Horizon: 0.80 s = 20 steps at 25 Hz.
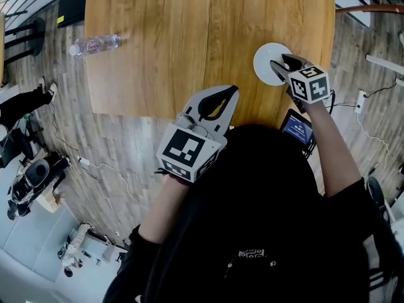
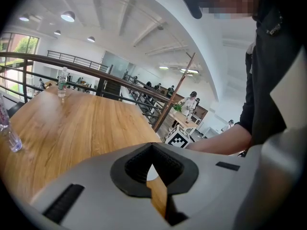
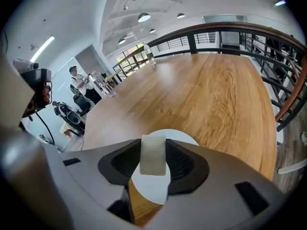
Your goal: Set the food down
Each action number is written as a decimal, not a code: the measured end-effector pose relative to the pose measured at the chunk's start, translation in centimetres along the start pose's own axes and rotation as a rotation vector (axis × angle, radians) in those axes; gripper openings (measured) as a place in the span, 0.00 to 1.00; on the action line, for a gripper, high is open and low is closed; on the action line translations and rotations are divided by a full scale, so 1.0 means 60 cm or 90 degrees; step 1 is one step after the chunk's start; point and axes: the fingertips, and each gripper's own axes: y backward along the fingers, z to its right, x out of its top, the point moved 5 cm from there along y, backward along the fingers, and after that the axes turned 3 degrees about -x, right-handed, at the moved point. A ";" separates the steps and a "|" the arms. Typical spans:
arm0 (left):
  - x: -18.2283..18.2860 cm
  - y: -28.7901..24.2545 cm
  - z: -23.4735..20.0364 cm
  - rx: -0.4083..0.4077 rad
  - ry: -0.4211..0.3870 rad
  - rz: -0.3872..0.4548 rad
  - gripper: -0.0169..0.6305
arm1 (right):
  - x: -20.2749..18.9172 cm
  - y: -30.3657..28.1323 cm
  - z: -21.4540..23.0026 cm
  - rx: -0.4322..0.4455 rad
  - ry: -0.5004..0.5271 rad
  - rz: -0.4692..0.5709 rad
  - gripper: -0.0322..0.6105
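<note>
A pale rectangular piece of food [image 3: 153, 157] sits clamped between the pads of my right gripper [image 3: 153, 145], which is shut on it. It hangs just over a small white plate [image 3: 149, 191] near the front right edge of the wooden table [image 1: 189, 36]. From the head view, the right gripper [image 1: 282, 60] reaches over the plate [image 1: 265, 57] and hides the food. My left gripper [image 1: 232, 91] hovers over the table's front edge, left of the plate, with its jaw tips together and nothing held. Seen from the left gripper [image 2: 152, 147], only table wood shows through the slit.
A plastic water bottle [image 1: 95, 44] lies at the table's far left edge. Another bottle [image 2: 62, 83] stands at the far end. A dark railing [image 3: 230, 32] runs along the table's far side. A small lit screen [image 1: 297, 128] sits below the front edge, and cables trail on the floor.
</note>
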 end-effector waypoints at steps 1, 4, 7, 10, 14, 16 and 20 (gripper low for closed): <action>-0.001 -0.001 0.002 0.000 0.002 -0.001 0.03 | -0.003 -0.001 0.003 -0.003 0.000 -0.003 0.32; 0.000 -0.002 0.007 0.000 0.011 0.001 0.03 | -0.009 -0.006 0.010 -0.014 0.001 -0.016 0.32; -0.005 0.000 0.007 -0.004 0.022 -0.001 0.03 | -0.011 -0.014 0.007 -0.021 0.009 -0.028 0.32; -0.012 -0.002 0.005 -0.002 0.028 -0.004 0.03 | -0.017 -0.025 0.006 -0.025 0.017 -0.036 0.32; -0.017 -0.003 0.007 0.001 0.029 -0.004 0.03 | -0.029 -0.033 0.011 -0.038 0.027 -0.050 0.32; -0.016 -0.003 0.008 0.001 0.031 -0.005 0.03 | -0.030 -0.035 0.014 -0.048 0.034 -0.059 0.32; -0.014 0.000 0.005 0.000 0.033 -0.006 0.03 | -0.035 -0.045 0.014 -0.066 0.045 -0.081 0.32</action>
